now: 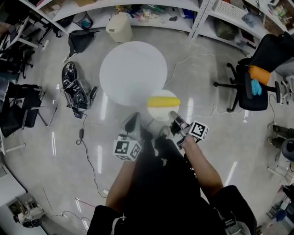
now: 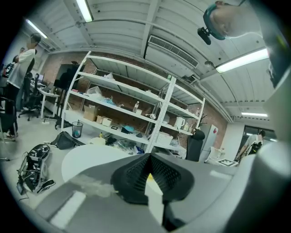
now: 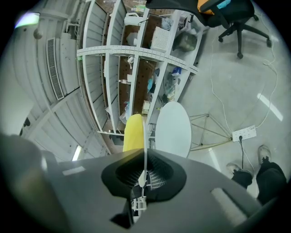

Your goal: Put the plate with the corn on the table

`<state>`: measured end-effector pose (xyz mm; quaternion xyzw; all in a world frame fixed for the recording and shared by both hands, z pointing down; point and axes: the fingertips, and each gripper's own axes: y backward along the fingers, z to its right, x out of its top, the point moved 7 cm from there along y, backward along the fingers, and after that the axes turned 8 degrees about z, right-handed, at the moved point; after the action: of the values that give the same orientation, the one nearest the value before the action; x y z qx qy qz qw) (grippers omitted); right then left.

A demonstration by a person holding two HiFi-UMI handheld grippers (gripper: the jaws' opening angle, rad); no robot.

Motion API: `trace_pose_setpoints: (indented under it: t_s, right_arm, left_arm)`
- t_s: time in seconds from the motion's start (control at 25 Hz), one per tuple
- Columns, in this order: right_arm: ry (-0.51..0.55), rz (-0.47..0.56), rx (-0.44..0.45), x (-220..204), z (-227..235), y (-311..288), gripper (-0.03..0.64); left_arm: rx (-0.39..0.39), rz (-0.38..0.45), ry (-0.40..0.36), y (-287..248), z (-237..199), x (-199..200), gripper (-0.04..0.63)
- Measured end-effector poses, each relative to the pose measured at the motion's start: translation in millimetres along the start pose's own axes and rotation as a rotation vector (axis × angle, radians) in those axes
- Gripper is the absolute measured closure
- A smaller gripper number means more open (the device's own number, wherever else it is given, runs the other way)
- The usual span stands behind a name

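Observation:
A white plate carrying a yellow corn cob hangs just off the near right rim of the round white table. My left gripper is shut on the plate's left edge. My right gripper is shut on its right edge. In the left gripper view the jaws pinch the white plate, with a bit of corn behind and the table beyond. The right gripper view shows the plate edge-on between the jaws, the corn beside it and the table ahead.
A black office chair with orange and blue things stands at the right. On the floor to the left lie a black bag and cables. A bin and shelving are behind the table. A person stands far left.

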<state>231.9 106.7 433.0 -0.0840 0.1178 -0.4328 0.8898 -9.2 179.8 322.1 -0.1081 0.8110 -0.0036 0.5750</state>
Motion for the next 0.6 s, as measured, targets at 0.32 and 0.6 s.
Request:
trace_pose_setpoints:
  t_s: [0.32, 0.6]
  right_arm:
    - [0.029, -0.003, 0.009, 11.1, 5.0, -20.2, 0.598]
    - [0.034, -0.005, 0.019, 27.0, 4.8, -36.5, 0.598]
  left_arm:
    - [-0.029, -0.028, -0.009, -24.7, -20.1, -6.5, 0.589]
    - [-0.048, -0.041, -0.005, -53.6, -33.1, -7.2, 0.589]
